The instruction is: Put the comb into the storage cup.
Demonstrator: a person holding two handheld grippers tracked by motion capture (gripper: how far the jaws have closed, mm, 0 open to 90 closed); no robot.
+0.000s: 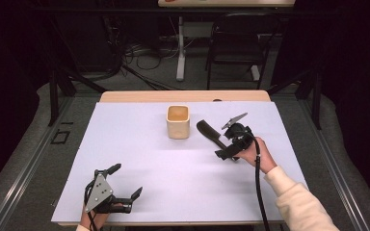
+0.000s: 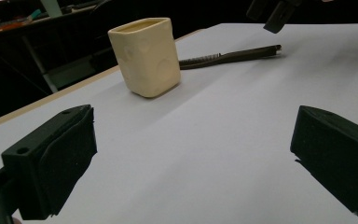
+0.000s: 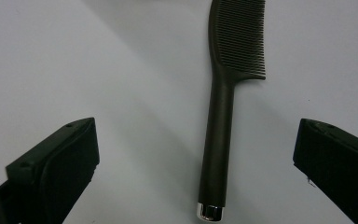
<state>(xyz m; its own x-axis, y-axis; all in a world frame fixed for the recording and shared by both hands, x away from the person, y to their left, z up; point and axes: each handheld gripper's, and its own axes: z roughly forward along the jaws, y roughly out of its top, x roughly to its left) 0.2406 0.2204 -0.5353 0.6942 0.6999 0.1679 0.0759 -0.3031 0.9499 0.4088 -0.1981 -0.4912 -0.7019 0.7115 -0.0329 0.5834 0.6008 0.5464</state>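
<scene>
From above, a black comb [image 1: 209, 133] lay on the white table [image 1: 139, 159] right of a cream cup [image 1: 178, 121], the right gripper [image 1: 227, 144] over its handle. The left gripper [image 2: 191, 154] stood wide open, facing the cup [image 2: 145, 56]. The right gripper [image 3: 196, 168], jaws wide, straddled the comb [image 3: 223, 116]. No writing was legible.

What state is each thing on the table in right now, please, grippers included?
Comb: lying flat on the table, untouched, between the open jaws.
Cup: upright, open top, standing apart from the comb.
Right gripper: open, over the comb's handle.
Left gripper: open, holding nothing, near the table's front edge.
</scene>
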